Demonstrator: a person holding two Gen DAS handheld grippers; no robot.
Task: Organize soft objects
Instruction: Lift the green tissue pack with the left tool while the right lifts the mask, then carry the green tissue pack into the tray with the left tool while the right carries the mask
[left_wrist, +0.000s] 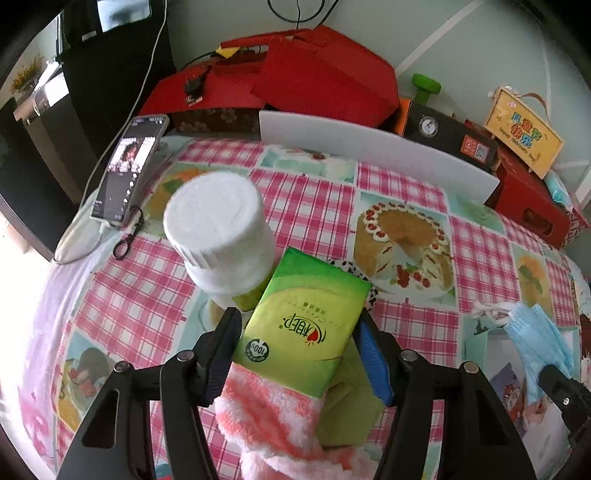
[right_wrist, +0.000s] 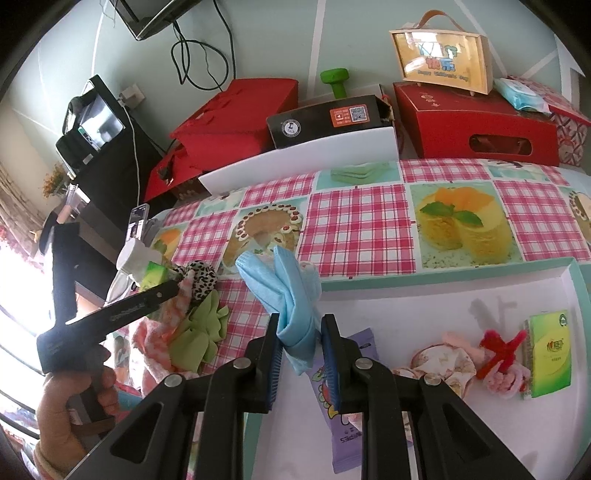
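The left gripper (left_wrist: 297, 354) has its jaws around a green tissue pack (left_wrist: 303, 325), and the two pads sit on the pack's sides, so it holds the pack. The pack lies on top of a pink and white fluffy cloth (left_wrist: 273, 417) and a light green cloth (left_wrist: 351, 406). Just behind the pack stands a white bottle (left_wrist: 218, 229) with a big round cap. These things are near the left edge of the desk (left_wrist: 314, 206), which has a pink checked cover with cake pictures. A phone (left_wrist: 129, 166) leans at the far left corner. The right gripper (right_wrist: 301, 347) has its jaws nearly closed, and they pinch a blue face mask (right_wrist: 291, 295) that sticks up between them. Below it, at the near edge of the desk, sits a white tray (right_wrist: 461, 291) with a teal rim. In the tray are a second green tissue pack (right_wrist: 548, 354), a red fuzzy wire (right_wrist: 498, 350), a pale pink scrunchie (right_wrist: 443, 363) and a purple wipes packet (right_wrist: 347, 435). A spotted scrunchie (right_wrist: 201, 282) lies by the cloths. A person's hand (right_wrist: 70, 406) grips the left gripper's handle. Red boxes (right_wrist: 476, 133) stand along the far edge.
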